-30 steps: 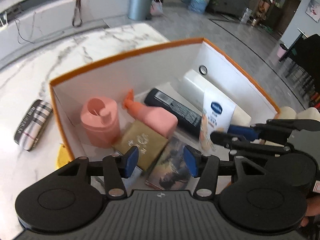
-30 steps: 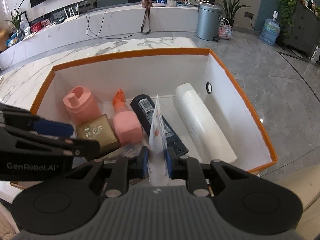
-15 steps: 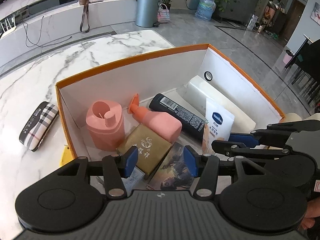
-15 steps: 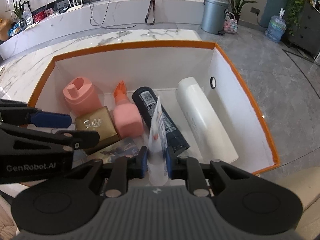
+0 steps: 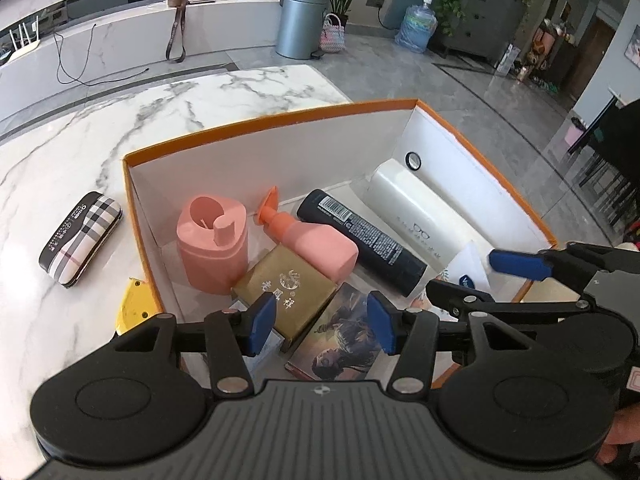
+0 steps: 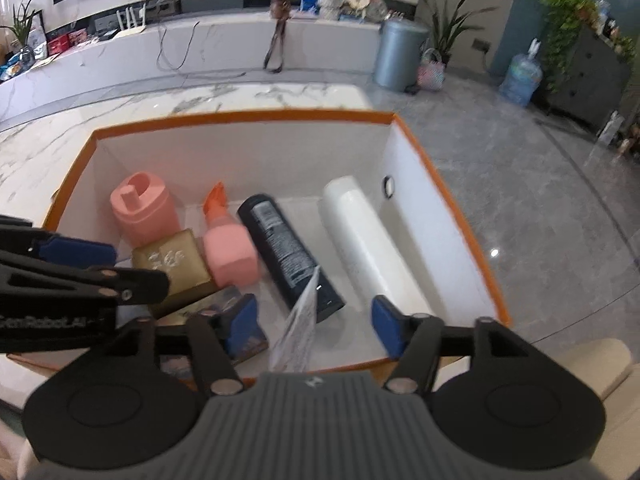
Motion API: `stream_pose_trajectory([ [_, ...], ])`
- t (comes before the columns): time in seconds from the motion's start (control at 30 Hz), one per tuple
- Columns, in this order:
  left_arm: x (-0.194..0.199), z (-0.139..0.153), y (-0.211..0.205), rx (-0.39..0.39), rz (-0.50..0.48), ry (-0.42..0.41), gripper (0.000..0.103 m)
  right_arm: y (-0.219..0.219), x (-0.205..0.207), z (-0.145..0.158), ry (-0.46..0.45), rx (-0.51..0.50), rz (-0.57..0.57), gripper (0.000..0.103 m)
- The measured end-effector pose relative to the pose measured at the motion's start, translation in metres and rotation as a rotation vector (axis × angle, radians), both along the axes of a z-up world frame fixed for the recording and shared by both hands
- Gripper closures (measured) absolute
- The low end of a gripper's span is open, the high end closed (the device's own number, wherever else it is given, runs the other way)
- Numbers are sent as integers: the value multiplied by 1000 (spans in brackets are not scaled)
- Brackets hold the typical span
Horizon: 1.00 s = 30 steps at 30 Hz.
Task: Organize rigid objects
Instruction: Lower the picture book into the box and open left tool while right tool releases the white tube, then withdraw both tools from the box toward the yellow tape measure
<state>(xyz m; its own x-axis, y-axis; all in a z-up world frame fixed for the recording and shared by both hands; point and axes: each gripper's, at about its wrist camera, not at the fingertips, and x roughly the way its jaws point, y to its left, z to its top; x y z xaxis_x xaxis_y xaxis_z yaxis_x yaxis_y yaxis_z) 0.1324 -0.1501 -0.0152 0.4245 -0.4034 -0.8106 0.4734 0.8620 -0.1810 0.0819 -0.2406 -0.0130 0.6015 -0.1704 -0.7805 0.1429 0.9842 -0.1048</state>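
An orange-rimmed white box (image 5: 280, 120) (image 6: 240, 114) holds a pink container (image 5: 212, 240), a pink pump bottle (image 5: 316, 242), a gold box (image 5: 286, 286), a black bottle (image 5: 368, 240) (image 6: 288, 248), a long white case (image 5: 420, 216) (image 6: 360, 236) and a picture card (image 5: 340, 336). My right gripper (image 6: 316, 324) hangs over the box's near right corner, its jaws opening; the white lotion tube (image 6: 300, 328) (image 5: 466, 266) stands loose between them, touching neither pad. My left gripper (image 5: 320, 322) is open over the gold box and card, holding nothing.
A plaid glasses case (image 5: 80, 240) lies on the marble table (image 5: 120, 128) left of the box, with a yellow item (image 5: 134, 304) by the box's near left corner. The table edge and grey floor (image 6: 540, 200) lie to the right.
The right gripper's jaws have spread apart and let go of the lotion tube, which has tipped and sunk lower into the box. The left gripper has stayed as it was.
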Motion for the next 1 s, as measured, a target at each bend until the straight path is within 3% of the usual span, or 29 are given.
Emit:
stream_pose_trajectory([
  [0.4,-9,23,27,-57,72,-36,42,29,-11,27,-121,-49,64,36],
  [0.63,-8,38,61,-83,128,-48,41,70,-7,34,-135,3,226,37],
  [0.77,-6,45,84,-82,166,-49,41,92,1,38,-131,39,309,44],
  [1.0,6,46,136,-58,267,-55,42,135,14,44,-139,48,450,48],
])
